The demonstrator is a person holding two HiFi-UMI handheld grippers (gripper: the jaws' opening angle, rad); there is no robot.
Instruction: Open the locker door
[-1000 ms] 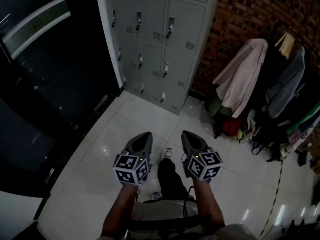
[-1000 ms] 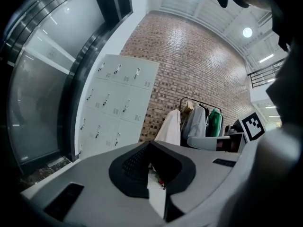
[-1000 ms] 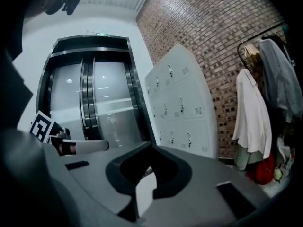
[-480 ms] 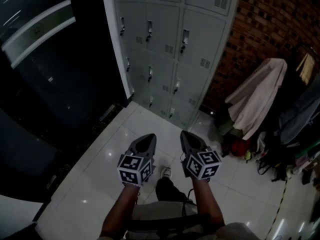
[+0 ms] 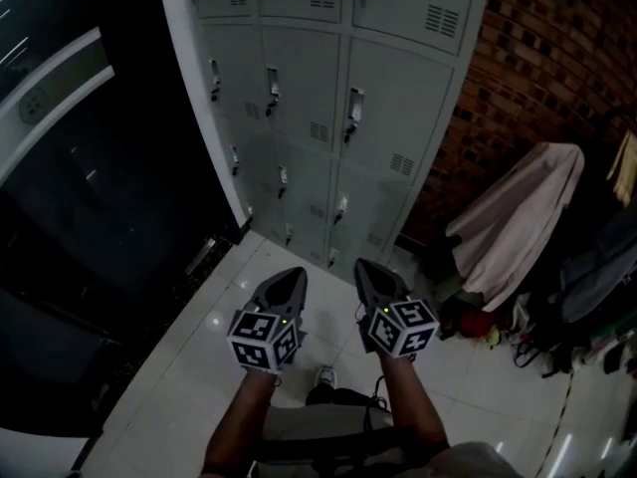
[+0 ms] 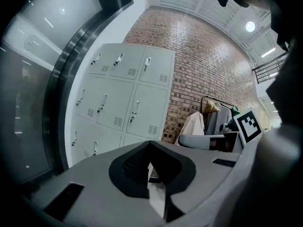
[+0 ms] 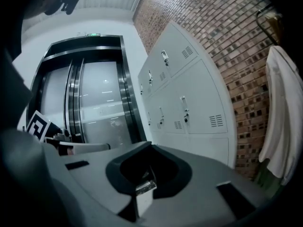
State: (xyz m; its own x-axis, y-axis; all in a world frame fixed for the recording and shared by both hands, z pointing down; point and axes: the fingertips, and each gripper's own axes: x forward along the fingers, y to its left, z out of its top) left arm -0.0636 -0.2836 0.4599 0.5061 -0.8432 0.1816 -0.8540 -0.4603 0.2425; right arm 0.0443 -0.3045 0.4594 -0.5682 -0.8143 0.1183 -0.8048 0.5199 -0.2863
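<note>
A grey bank of lockers (image 5: 328, 108) stands ahead against the wall, all doors closed, each with a small handle (image 5: 352, 108). It also fills the left gripper view (image 6: 124, 96) and the right gripper view (image 7: 189, 103). My left gripper (image 5: 294, 277) and right gripper (image 5: 364, 269) are held side by side above the floor, both pointing at the lockers and still well short of them. Both are shut with nothing between the jaws, as the left gripper (image 6: 150, 145) and right gripper (image 7: 150, 148) show in their own views.
A brick wall (image 5: 542, 58) runs right of the lockers. A clothes rack with a pale garment (image 5: 513, 217) and bags (image 5: 537, 332) stands at the right. Dark glass lift doors (image 5: 70, 177) are at the left. The floor is glossy white tile (image 5: 179, 366).
The lockers have grown larger and nearer in the head view as the person walked toward them. Both grippers stayed side by side and shut.
</note>
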